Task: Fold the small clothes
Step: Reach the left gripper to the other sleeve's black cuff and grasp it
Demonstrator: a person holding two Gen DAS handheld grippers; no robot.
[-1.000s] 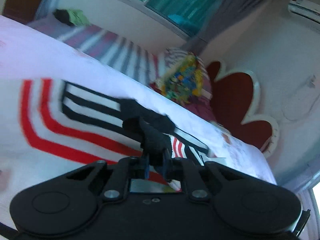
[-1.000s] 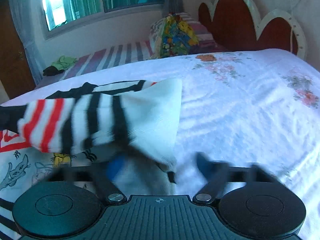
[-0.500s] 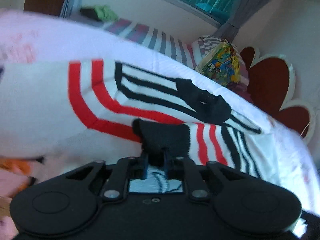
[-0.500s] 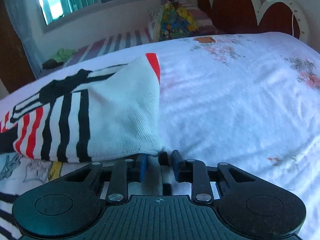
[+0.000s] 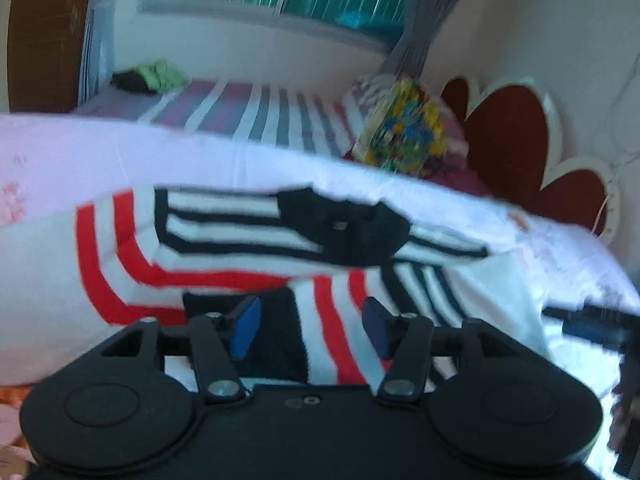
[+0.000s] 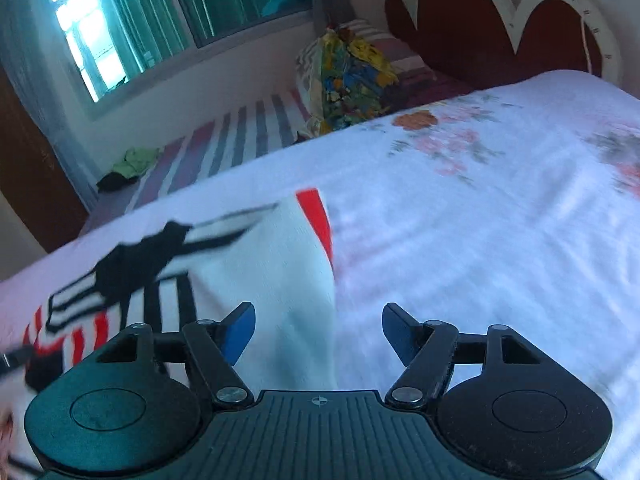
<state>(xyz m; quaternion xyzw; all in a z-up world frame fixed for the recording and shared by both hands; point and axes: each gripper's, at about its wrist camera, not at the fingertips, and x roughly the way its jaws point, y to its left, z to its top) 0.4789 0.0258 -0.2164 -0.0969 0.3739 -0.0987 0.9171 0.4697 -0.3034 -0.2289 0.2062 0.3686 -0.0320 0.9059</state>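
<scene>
No readable text, label, brand, number or sign shows in either view. The striped garment [image 5: 256, 248] carries only red and black bands, and the bedsheet [image 6: 460, 208] only a blurred flower print. The colourful cushion [image 6: 348, 80] by the headboard has a busy pattern too blurred to make out any letters.

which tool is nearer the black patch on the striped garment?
Left. The left tool hangs open over the stripes just below the black patch; the right tool is open at the garment's white edge, farther off.
</scene>
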